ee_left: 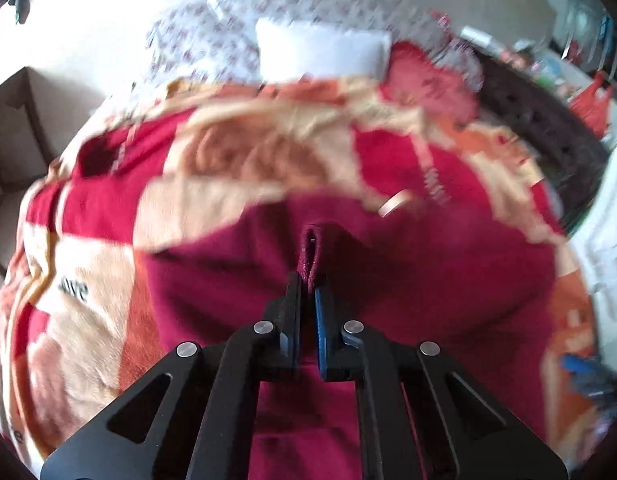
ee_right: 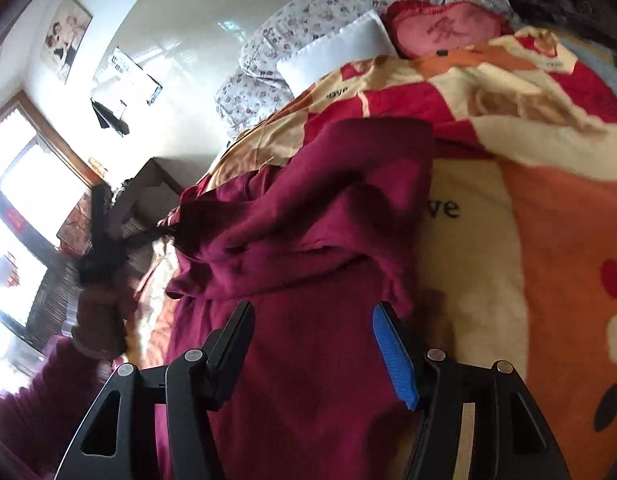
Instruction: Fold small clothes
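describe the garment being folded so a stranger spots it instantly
On the bed's red, orange and cream patterned fleece blanket lies a plain maroon knit garment. The left gripper pinches a fold of it. Unlike the blanket, it carries no pattern.

A: Where's the light coming from?

B: Daylight. In the right wrist view the window (ee_right: 16, 184) at the left is blown out to pure white, and the glossy wall (ee_right: 180, 28) carries glare patches.

A: Sharpness?

B: Poor. The left wrist view is smeared with motion blur across the blanket (ee_left: 236, 148); only the left gripper (ee_left: 308, 284) looks crisp. Its upper left corner is overexposed too.

A: Edges?

B: Strong fisheye bending, dark corners. A soft shadow falls on the maroon garment (ee_right: 308, 216).
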A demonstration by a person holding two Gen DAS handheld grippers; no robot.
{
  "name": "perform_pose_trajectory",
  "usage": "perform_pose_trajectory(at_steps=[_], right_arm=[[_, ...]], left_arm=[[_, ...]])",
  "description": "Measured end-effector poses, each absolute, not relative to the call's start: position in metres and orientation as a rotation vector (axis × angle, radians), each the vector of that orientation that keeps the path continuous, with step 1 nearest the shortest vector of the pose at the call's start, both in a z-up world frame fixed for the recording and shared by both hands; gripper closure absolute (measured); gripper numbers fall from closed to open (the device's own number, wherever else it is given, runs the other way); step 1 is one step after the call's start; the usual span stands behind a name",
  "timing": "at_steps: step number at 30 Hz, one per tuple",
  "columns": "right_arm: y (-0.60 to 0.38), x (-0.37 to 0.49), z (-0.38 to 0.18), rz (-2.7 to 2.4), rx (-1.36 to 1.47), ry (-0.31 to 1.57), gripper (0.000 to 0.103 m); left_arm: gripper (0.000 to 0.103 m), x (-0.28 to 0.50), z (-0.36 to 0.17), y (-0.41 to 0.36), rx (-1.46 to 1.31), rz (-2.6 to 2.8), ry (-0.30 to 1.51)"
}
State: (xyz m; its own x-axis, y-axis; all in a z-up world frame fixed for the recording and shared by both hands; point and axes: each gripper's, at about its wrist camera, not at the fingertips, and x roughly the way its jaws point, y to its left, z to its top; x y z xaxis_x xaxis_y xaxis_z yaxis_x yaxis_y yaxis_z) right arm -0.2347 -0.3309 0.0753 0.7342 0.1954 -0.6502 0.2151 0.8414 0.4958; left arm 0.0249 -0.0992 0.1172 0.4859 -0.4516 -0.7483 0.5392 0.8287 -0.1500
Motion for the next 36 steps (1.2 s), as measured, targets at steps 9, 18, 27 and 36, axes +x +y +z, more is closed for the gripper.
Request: perform_pose_trajectory(at_steps=[9, 18, 27, 36], right_arm=[[-0.308, -0.186, 0.071, -0.183, 0.099, 0.802, 0.058], [-0.344, -0.222, 0.104, -0.266, 0.225, 0.685, 0.097], [-0.346, -0.244, 0.058, -0.246, 0.307, 0.925, 0.096], [-0.362, -0.190, 0.104, -0.239, 0.310, 0.734, 0.044]], left_arm=[[0.099, 0.020, 0.225, -0.095, -0.039, -0.689, 0.829], [0.099, 0.020, 0.180, -0.065, -0.067, -0.615, 0.919], [0.099, 0.034, 0.036, -0.051, -0.090, -0.499, 1.122], [0.099, 0.036, 0.080, -0.059, -0.048, -0.535, 0.978]])
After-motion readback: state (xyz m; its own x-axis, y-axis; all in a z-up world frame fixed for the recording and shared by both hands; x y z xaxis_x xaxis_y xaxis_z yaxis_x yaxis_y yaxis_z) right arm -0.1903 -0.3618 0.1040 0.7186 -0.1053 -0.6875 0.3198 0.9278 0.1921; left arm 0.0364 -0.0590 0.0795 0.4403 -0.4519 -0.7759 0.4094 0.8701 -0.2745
